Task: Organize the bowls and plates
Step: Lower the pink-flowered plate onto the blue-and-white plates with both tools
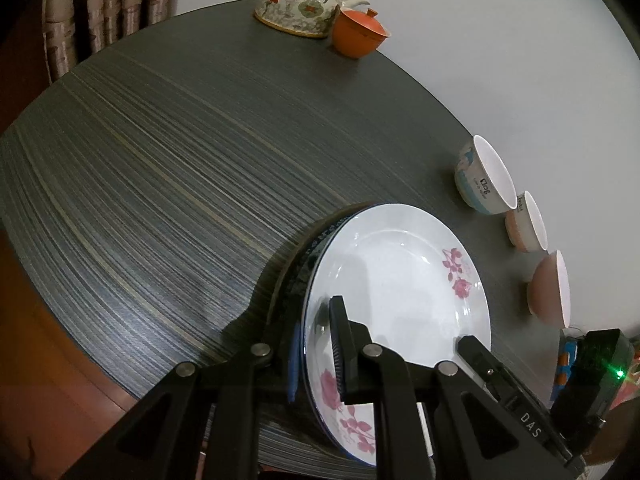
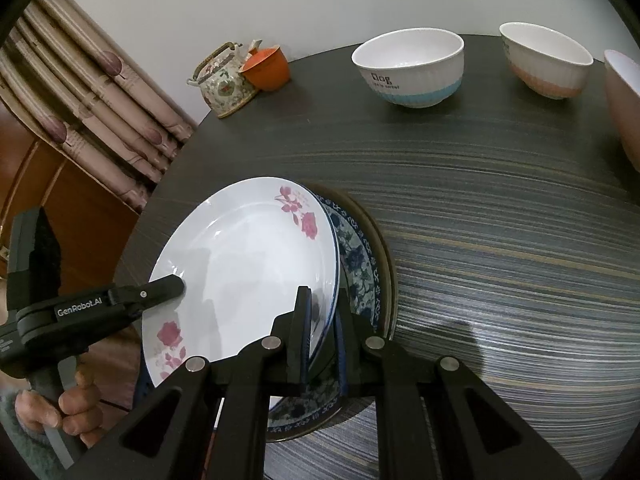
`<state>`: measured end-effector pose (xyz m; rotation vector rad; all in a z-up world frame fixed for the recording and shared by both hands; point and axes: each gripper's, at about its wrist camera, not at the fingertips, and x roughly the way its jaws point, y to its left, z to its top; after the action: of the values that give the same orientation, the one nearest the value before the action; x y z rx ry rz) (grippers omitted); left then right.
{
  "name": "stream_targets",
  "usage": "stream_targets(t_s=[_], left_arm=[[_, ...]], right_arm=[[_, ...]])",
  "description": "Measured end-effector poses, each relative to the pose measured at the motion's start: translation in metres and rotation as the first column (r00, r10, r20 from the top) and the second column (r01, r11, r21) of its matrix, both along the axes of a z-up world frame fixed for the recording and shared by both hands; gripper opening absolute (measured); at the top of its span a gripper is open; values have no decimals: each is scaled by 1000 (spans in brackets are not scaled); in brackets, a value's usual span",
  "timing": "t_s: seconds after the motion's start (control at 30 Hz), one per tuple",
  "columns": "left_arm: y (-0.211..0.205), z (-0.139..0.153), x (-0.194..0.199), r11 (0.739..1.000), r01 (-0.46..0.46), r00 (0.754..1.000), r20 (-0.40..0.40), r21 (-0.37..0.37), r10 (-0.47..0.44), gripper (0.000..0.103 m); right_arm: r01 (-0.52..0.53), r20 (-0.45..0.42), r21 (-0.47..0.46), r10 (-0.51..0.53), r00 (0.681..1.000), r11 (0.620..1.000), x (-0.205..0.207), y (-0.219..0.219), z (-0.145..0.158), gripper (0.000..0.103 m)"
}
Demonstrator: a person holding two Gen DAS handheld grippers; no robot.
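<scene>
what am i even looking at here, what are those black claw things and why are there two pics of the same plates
No robot here: a person holds a black two-finger clamp in each hand, and each clamp carries a wide-angle camera looking along its fingers. So you see one dark striped table from two sides.

Both clamps grip the white rose plate: the left gripper on one side of its rim, the right gripper on the opposite side. The plate sits above a blue patterned plate.

A hand shows holding the left clamp's handle.

Also on the table: three bowls, a floral teapot and an orange lidded cup.
</scene>
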<state>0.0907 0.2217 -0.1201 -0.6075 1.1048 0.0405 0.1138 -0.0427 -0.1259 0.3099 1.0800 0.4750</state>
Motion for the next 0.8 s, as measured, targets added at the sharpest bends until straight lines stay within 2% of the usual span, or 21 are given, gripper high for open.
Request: stream_targets(t_s=[0.63,0.8], left_arm=[[-7,-1,2,997,6,1000,-2,75,-5,13],[-8,-2,2,997,12,1000,-8,78,-11,13]], right_arm=[[-7,-34,-29,6,999,1000,4,13,-7,14],[-10,-46,-36,8,999,999,7,16,-8,19]])
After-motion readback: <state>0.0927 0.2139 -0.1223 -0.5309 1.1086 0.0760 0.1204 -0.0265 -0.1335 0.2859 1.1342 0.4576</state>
